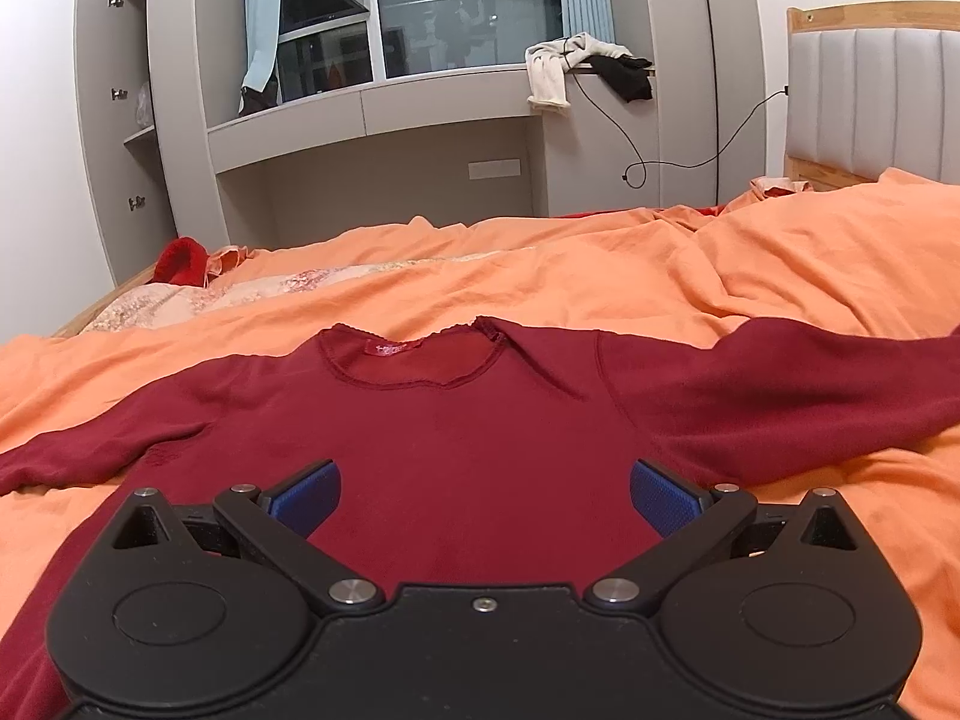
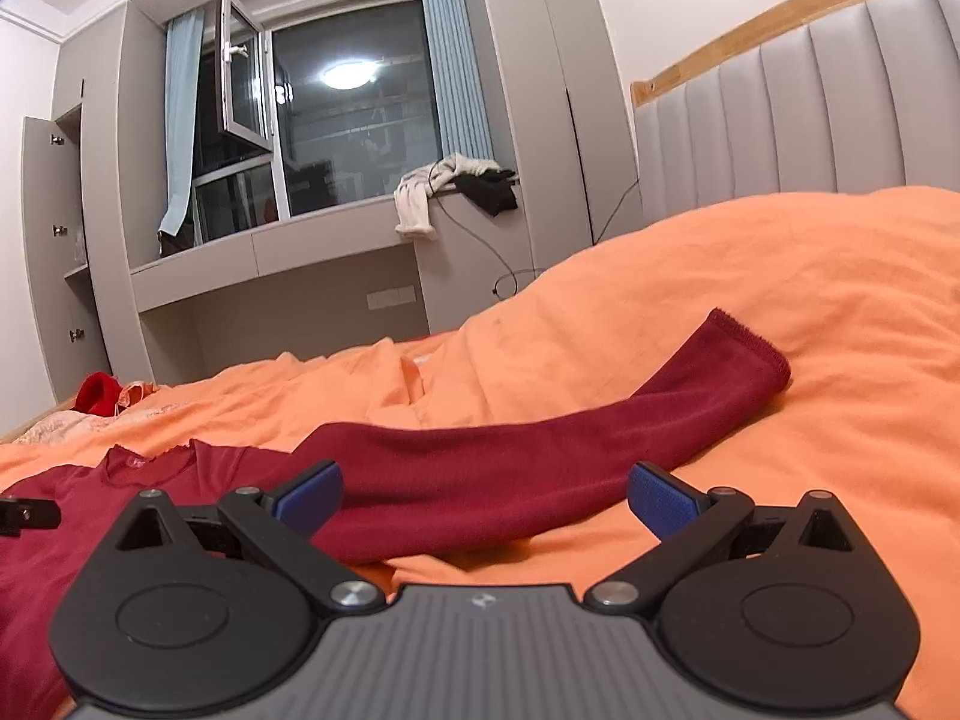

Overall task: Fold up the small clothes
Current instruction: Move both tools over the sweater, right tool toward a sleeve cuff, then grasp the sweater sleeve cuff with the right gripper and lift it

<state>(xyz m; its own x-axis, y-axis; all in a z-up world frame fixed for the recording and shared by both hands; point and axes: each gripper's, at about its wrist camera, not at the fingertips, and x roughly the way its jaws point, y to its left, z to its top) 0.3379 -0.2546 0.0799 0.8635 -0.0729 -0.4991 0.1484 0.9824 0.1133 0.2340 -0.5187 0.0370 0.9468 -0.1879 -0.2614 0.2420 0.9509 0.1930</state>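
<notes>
A dark red long-sleeved shirt lies flat, front up, on the orange bedcover, neckline away from me, both sleeves spread out. My left gripper is open and empty, low over the shirt's chest. My right gripper is open and empty over the shirt's right sleeve, whose cuff lies further right on the cover. A piece of the left gripper shows at the left edge of the right wrist view.
The bed has a grey padded headboard at the right. A small red garment lies at the bed's far left edge. Grey cabinets and a window sill with clothes stand beyond the bed.
</notes>
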